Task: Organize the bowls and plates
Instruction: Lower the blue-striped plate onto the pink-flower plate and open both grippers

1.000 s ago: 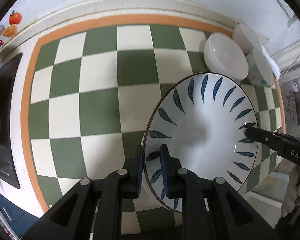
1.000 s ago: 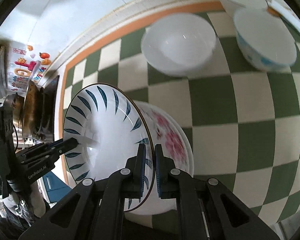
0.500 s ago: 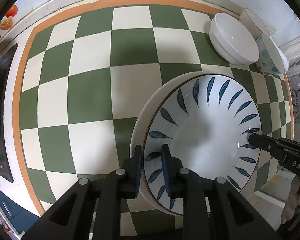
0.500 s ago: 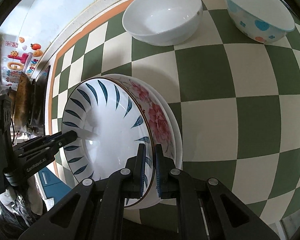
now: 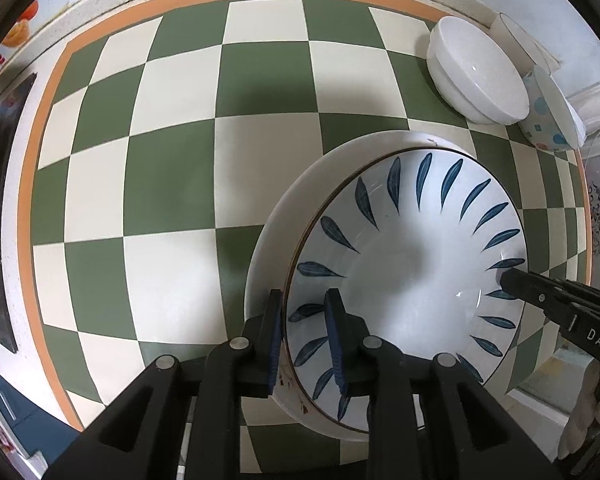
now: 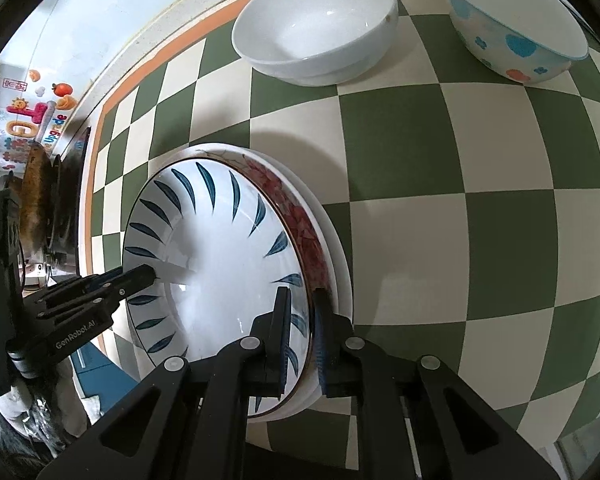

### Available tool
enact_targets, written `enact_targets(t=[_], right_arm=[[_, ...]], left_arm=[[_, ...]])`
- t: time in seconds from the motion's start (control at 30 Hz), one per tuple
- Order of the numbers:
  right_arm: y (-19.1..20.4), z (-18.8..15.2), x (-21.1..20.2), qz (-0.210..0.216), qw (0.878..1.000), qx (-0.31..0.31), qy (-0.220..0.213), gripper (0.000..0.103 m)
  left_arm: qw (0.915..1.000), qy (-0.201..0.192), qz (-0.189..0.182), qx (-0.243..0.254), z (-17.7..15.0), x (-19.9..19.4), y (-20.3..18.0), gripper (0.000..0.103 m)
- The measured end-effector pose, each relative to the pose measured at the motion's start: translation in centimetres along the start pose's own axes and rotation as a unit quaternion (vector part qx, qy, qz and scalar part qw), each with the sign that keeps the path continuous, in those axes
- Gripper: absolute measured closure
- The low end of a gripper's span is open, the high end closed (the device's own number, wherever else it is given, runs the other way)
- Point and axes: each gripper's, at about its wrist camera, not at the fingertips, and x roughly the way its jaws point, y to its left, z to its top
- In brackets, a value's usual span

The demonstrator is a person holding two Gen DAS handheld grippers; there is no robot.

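On the green-and-cream checked mat (image 5: 172, 184), near its front right part, the blue plate (image 5: 412, 280) sits nested in a floral plate (image 6: 300, 220), which in turn rests on a white plate (image 5: 276, 232). Only the floral plate's red-patterned rim shows, on the side away from the left gripper. The white plate's edge sticks out around the stack on both sides.

The left gripper (image 5: 302, 300) points straight down at the blue plate's left rim, with one finger outside it and one inside. Its jaws stand narrow but slack: the outer pad is just beside the rim, and the inner pad is clear of it, with bare plate showing between.

The right gripper (image 6: 302, 296) straddles the opposite rim at a slant. Its jaws are very narrow, closed about the rim of the blue plate, with the outer pad down beside the floral plate's edge.

Each gripper shows in the other's view, its tip reaching over the far edge of the blue plate.

Toward the wall, well apart from the stack, a white bowl (image 6: 316, 28) stands upright, and a dotted bowl (image 6: 516, 36) stands just beside it to the right. Both are on the mat near its orange border. Coloured stickers (image 6: 32, 120) mark the wall at the far left.
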Motion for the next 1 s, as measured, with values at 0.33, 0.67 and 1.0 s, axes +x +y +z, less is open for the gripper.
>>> enact_targets(t=[0.33, 0.67, 1.0], right_arm=[[-0.1, 0.2, -1.1, -0.006, 1.0, 0.01, -0.007, 0.087], [1.6, -1.1, -4.1, -0.033, 0.998, -0.028, -0.04, 0.087], [6.7, -8.1, -10.7, -0.078, 0.989, -0.065, -0.106, 0.05]], left_arm=[[0.9984, 0.019, -0.023, -0.048, 0.4, -0.1, 2.2, 0.084], [0.9981, -0.035, 0.016, -0.047, -2.1, -4.0, 2.1, 0.084], [0.9936, -0.109, 0.028, -0.011, -8.3, -11.6, 0.2, 0.08]])
